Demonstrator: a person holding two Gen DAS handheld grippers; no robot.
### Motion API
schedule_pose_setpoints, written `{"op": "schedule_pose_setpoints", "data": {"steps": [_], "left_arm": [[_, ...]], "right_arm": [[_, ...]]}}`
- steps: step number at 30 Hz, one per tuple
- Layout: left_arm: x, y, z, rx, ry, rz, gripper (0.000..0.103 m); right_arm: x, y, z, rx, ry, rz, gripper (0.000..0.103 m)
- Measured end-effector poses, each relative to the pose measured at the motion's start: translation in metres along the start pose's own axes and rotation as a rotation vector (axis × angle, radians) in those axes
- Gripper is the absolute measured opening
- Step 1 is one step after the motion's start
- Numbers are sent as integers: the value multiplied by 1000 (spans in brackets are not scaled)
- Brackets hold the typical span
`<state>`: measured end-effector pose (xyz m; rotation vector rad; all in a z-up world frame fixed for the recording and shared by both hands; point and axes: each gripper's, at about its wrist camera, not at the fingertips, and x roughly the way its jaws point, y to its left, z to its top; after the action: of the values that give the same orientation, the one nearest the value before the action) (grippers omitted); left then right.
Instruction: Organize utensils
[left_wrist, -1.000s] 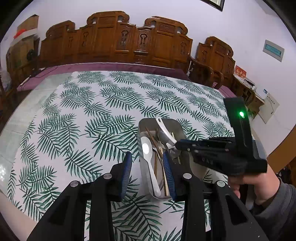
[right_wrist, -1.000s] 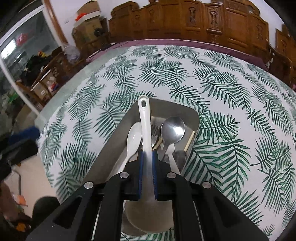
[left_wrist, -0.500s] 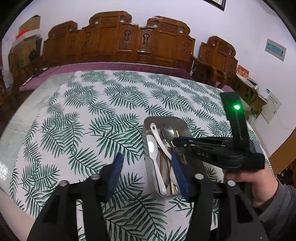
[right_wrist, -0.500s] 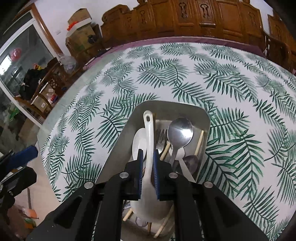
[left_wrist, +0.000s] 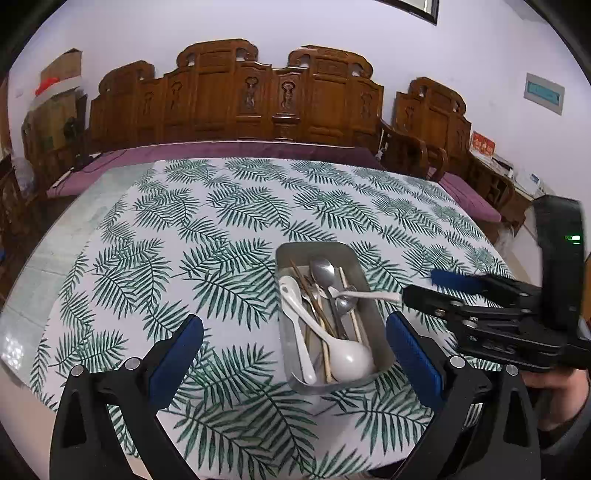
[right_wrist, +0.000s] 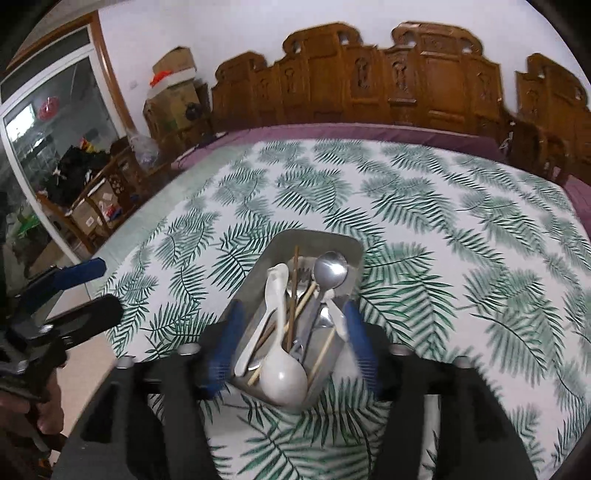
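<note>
A steel tray (left_wrist: 284, 258) (right_wrist: 280, 243) on the palm-leaf tablecloth holds white spoons, metal spoons, a fork and chopsticks. A big white ladle spoon (left_wrist: 347, 356) (right_wrist: 282, 373) lies in its near end. My right gripper (right_wrist: 291, 332) is open, its blue pads on either side of the tray's near end; in the left wrist view (left_wrist: 419, 288) it sits just right of the tray. My left gripper (left_wrist: 295, 350) is open wide and empty, in front of the tray.
The tablecloth (left_wrist: 221, 221) covers a glass table with a front edge close to me. A carved wooden bench (left_wrist: 273, 99) with purple cushions runs behind the table. A chair and boxes (right_wrist: 92, 210) stand off the left side.
My right gripper has opened and let go of the white ladle spoon, which now lies in the tray. My left gripper has opened wider and drawn back from the tray.
</note>
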<state>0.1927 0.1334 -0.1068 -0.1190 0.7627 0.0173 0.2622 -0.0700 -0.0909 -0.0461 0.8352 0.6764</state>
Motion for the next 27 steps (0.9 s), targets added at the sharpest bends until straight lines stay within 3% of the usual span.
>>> {"op": "schedule_pose_setpoints", "data": {"steps": [3, 5, 21, 27], "left_arm": [[-7, -9, -3, 8, -2, -9, 95], [-12, -18, -5, 24, -5, -7, 95], [-62, -65, -27, 49, -26, -33, 95], [-86, -79, -36, 69, -64, 0, 95]], "right_arm": [[-26, 0, -7, -6, -39, -39, 94], [-41, -2, -13, -2, -55, -46, 100], [-140, -14, -60, 34, -148, -138, 101], [-169, -9, -72, 34, -182, -161, 101]]}}
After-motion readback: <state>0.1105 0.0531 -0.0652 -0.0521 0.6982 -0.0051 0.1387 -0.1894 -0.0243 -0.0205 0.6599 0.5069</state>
